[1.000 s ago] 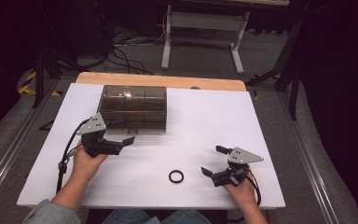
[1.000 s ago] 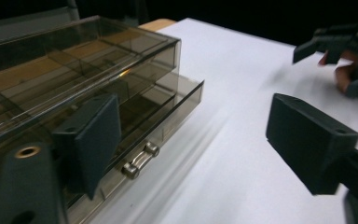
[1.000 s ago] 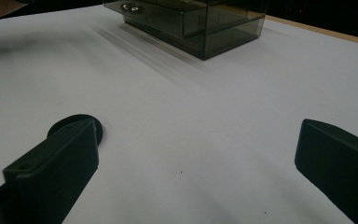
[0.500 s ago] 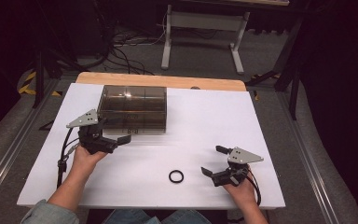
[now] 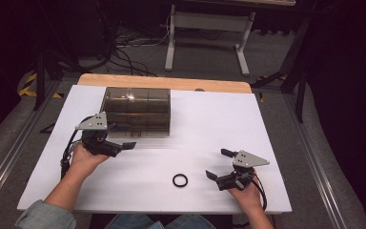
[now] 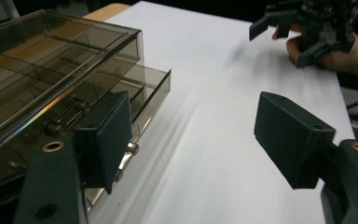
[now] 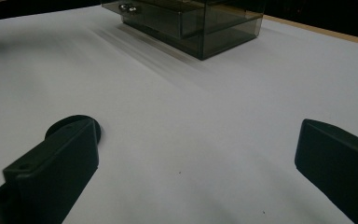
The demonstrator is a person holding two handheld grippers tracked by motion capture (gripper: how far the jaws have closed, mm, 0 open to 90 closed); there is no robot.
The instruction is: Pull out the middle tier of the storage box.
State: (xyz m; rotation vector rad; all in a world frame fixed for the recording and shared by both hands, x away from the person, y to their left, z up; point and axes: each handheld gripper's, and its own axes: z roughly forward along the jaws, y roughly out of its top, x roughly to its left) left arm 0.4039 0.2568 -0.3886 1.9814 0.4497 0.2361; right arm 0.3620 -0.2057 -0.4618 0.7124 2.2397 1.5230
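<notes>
Black left claw (image 5: pixel 124 144) with grey three-cornered plate, denim sleeve (image 5: pixel 45 217).

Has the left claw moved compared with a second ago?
Yes. In the high view the left claw has drifted slightly left along the front of the smoky transparent plastic drawer box; its jaws have just been closing, nothing between them.

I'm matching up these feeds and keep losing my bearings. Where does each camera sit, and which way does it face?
High view: above the person's side, facing forward and down on the white table; both forearms, left tool and right tool.
Left gripper view: rides the left tool, facing across the table past the smoked plastic drawer box; own jaws open, empty, just closing.
Right gripper view: rides the right tool, facing the box; jaws open beside the black ring.
All three share the box.
</notes>
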